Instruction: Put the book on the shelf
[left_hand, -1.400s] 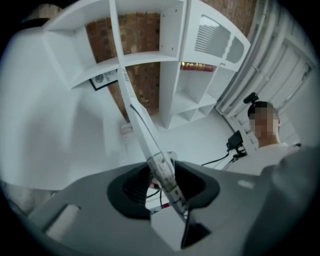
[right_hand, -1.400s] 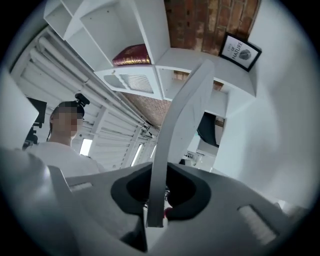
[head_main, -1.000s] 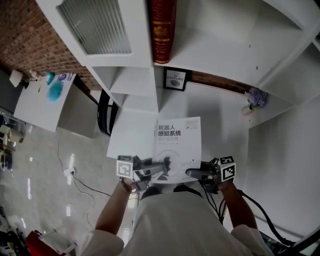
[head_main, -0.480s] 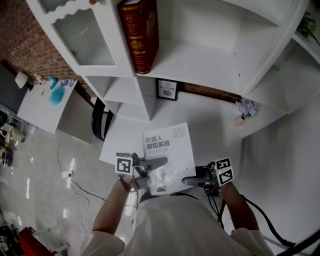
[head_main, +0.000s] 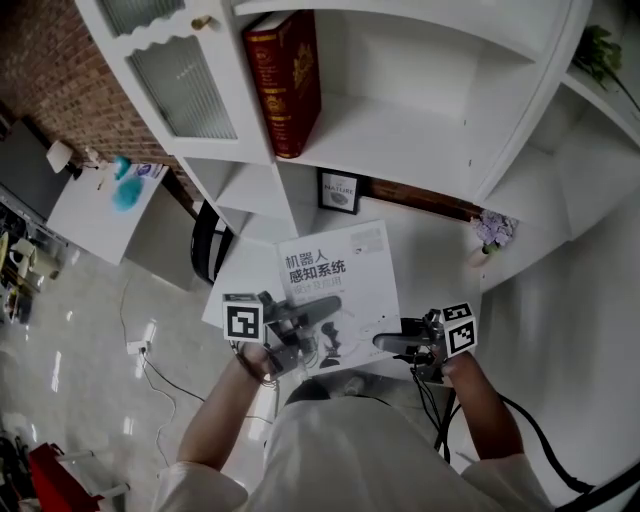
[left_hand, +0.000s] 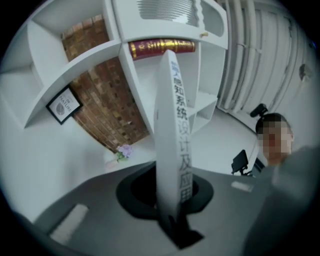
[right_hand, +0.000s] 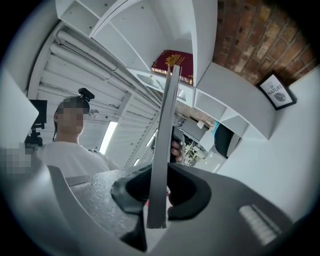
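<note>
Step in hand: carrying the book (head_main: 338, 285) toward the shelf (head_main: 400, 135); it is in the air between both grippers and not yet placed.

Book, place: below and to the right of the red book (head_main: 285, 80), well apart from it, cover with the dark title turned up toward the head camera. It touches no shelf board.

Left gripper (head_main: 318, 312): it is on the book's left edge, the side that carries the spine lettering. Its jaws have just been closing, and in the left gripper view they now pinch the book edge-on, with the book standing between them.

Right gripper (head_main: 385, 345): its jaws are pressed on the book's lower right edge. The right gripper view shows the thin edge of the pages caught between the two pads.

Free space: the compartment just to the right of the red book looks empty, and its white board is bare. I judge this to be the likely target.

Next move, my judgement: lift the book to the height of that board. Then turn it so the spine faces outward and slide it in beside the red book.

Care needed: both grips are only at the near edge, so the far part of the book may sag. The red book leans a little and could be pushed if the approach is too close.
</note>
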